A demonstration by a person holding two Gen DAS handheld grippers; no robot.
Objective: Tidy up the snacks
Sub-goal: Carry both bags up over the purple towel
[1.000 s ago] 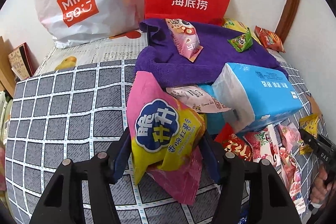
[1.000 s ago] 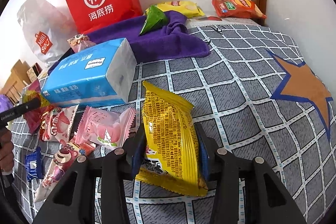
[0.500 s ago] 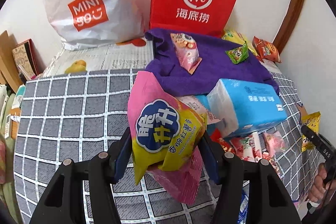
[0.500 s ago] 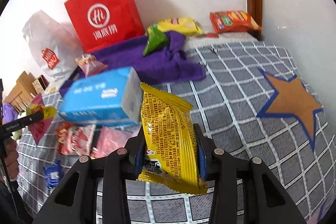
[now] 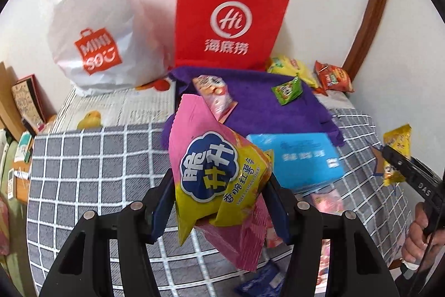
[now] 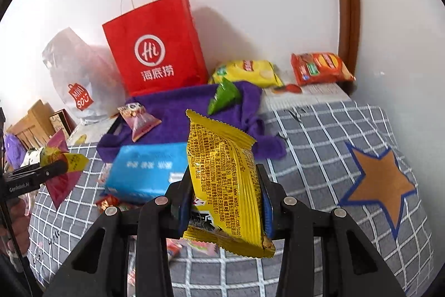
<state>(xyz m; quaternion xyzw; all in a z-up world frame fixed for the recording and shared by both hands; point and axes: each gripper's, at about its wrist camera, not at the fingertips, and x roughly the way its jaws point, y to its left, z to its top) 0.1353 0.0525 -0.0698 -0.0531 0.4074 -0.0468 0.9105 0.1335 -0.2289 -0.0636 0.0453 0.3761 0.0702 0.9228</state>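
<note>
The left hand-held gripper (image 5: pixel 221 202) is clamped on a pink-and-yellow snack bag (image 5: pixel 219 185), the right hand-held gripper (image 6: pixel 224 199) on a yellow packet (image 6: pixel 225 185), both above the bed (image 6: pixel 319 135). Carrying each level toward the red paper bag (image 6: pixel 155 52) and releasing low seems wise.

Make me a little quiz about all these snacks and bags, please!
1. True or false: the right gripper is empty.
2. Which packet is the left gripper shut on?
A. the small green packet
B. the pink and yellow sweet potato chip bag
C. the blue tissue pack
3. Fill in: the small green packet lies on the purple ____, in front of the red Haidilao paper bag.

Key:
1. False; it is shut on the yellow snack packet.
2. B
3. towel
</note>
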